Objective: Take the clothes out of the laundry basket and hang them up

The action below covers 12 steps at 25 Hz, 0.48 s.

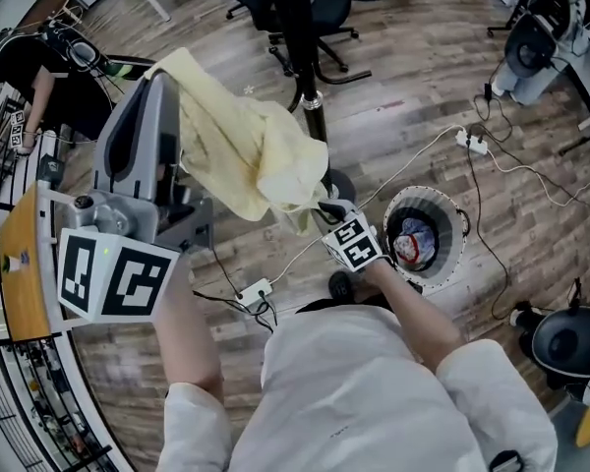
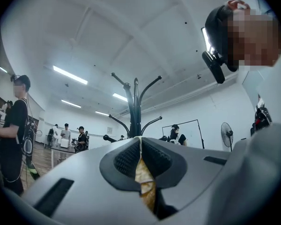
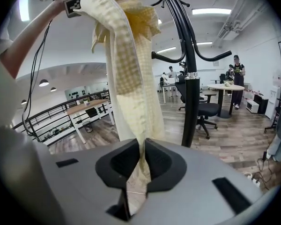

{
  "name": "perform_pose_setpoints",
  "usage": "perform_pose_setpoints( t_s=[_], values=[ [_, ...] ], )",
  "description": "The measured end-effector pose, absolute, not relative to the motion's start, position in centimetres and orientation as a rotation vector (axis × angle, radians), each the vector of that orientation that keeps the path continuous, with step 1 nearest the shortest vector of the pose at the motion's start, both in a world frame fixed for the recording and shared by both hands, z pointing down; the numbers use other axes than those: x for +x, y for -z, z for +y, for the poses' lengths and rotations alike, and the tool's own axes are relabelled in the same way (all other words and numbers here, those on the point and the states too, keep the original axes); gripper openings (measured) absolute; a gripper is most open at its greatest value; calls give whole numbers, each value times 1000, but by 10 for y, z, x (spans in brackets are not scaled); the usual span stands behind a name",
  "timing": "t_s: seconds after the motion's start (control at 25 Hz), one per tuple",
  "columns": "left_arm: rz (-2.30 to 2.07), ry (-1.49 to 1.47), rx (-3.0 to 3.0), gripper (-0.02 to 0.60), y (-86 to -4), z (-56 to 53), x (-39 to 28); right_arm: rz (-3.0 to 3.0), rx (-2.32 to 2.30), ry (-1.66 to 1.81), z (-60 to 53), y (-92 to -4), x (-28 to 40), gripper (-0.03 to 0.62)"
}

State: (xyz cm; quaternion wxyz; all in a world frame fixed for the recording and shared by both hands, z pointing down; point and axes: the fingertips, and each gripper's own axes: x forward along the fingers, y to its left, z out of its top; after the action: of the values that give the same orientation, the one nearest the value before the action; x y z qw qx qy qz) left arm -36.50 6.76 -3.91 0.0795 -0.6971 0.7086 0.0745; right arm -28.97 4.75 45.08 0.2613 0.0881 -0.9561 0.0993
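Jaws on the left gripper (image 2: 140, 159) are pinched tight on the top of the yellow garment (image 1: 241, 141). The right gripper (image 3: 143, 162) clamps its lower end. The cloth runs steeply upward between them, just beside the coat stand (image 3: 191, 78), whose hooks lie nearer the left gripper.
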Motion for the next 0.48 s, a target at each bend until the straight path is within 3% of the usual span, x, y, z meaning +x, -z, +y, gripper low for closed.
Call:
perform_pose_setpoints(
  t_s=[0.48],
  values=[
    [2344,-252,-1888,28,4,119,-457,-2633,365,-245,4,-386,-248,25]
  ],
)
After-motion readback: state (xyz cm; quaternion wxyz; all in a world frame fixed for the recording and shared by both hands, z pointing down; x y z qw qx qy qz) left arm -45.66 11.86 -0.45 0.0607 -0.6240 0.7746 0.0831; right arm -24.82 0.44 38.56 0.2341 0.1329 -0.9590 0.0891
